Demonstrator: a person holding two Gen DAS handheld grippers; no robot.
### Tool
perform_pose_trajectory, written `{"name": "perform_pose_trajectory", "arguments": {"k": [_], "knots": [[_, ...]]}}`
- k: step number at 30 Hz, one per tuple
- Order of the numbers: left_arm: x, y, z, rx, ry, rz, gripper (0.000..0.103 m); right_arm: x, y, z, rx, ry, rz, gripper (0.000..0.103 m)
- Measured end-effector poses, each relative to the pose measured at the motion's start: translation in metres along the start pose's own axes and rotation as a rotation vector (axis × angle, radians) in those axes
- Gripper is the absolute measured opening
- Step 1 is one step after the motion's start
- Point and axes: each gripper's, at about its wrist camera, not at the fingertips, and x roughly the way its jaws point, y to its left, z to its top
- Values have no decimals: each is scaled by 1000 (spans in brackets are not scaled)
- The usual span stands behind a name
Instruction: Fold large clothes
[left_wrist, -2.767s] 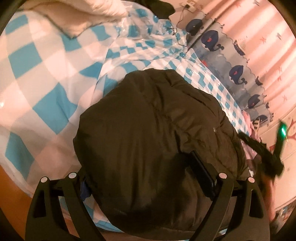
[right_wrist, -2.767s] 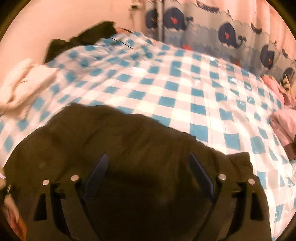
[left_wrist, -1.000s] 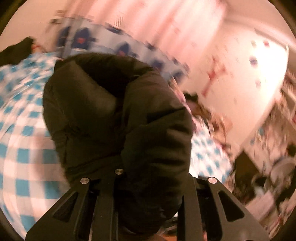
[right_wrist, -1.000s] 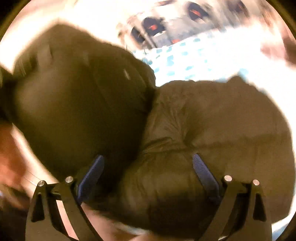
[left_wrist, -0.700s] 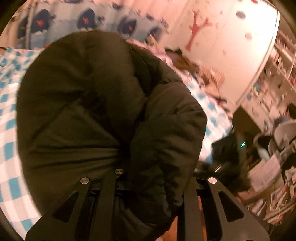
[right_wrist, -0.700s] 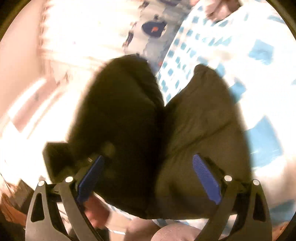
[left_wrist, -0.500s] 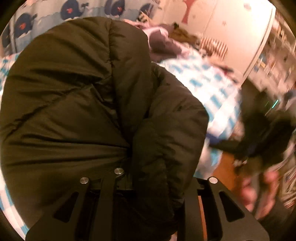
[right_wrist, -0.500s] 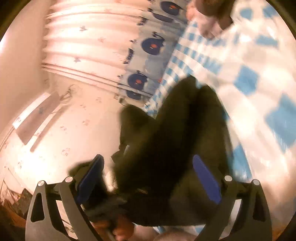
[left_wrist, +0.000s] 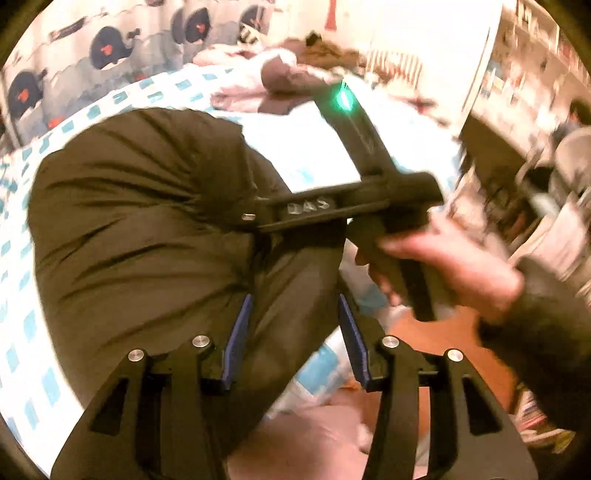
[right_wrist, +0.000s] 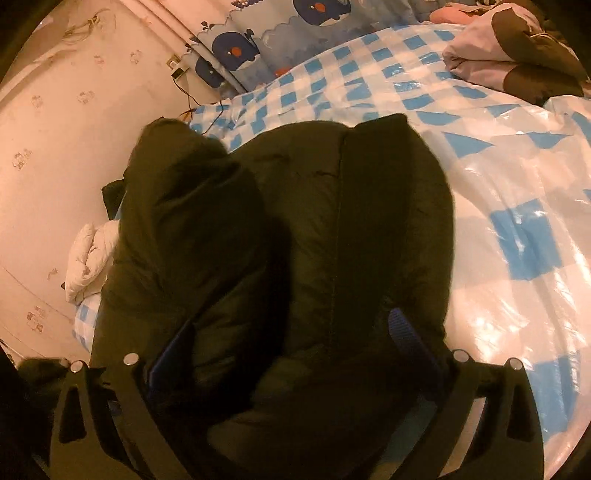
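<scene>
A bulky dark olive puffer jacket (left_wrist: 140, 221) lies folded in a thick bundle at the near edge of a bed covered in blue-and-white checked plastic (right_wrist: 498, 192). My left gripper (left_wrist: 291, 328) is shut on a thick fold of the jacket near the bed's edge. My right gripper (right_wrist: 291, 339) stands wide apart around the jacket bundle (right_wrist: 295, 229), which fills the gap between the fingers. In the left wrist view the right gripper's body (left_wrist: 354, 206), with a green light, rests against the jacket, held by a hand (left_wrist: 443, 266).
A pile of pink and brown clothes (right_wrist: 509, 51) lies at the bed's far right. A white garment (right_wrist: 88, 258) lies by the wall on the left. A whale-print curtain (right_wrist: 251, 40) hangs behind the bed. Cluttered shelves (left_wrist: 535, 92) stand to the right.
The jacket has swung from being held up in the air down onto the bed. Both views have steadied. The right gripper has come close beside my left gripper.
</scene>
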Motion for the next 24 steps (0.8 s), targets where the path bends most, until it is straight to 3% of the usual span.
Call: {"name": "perform_pose_trajectory", "arguments": {"k": [2,5,6,9,12,13,15,18,20,21,24], "knots": [[-34,22,-4,-58,-75,-3,47,-17,-2,-1,14,-19,-29,96],[-70,70,-5,-185,-213,87,61,-53,11,9,-6,-93,-107,96],[-75,93,-3,-252,-244,112,61,-66,23,20,-14,-132,-99,96],[-73,144,4,-427,-308,131,61,-86,63,55,-6,-229,-27,96],[-55,156,3,-528,-333,128,61,-68,88,84,59,-251,161,96],[-37,150,10,-543,-331,124,61,-57,88,93,90,-259,185,96],[-17,140,17,-548,-312,118,61,-25,81,100,122,-296,136,96],[3,120,12,-503,-287,134,64,34,41,78,139,-280,-82,96],[20,112,10,-447,-277,100,64,55,-6,44,251,-288,-47,96],[28,102,11,-422,-262,85,64,55,-18,31,258,-317,-71,96],[60,73,11,-294,-203,166,69,57,-29,22,247,-314,-132,96]]}}
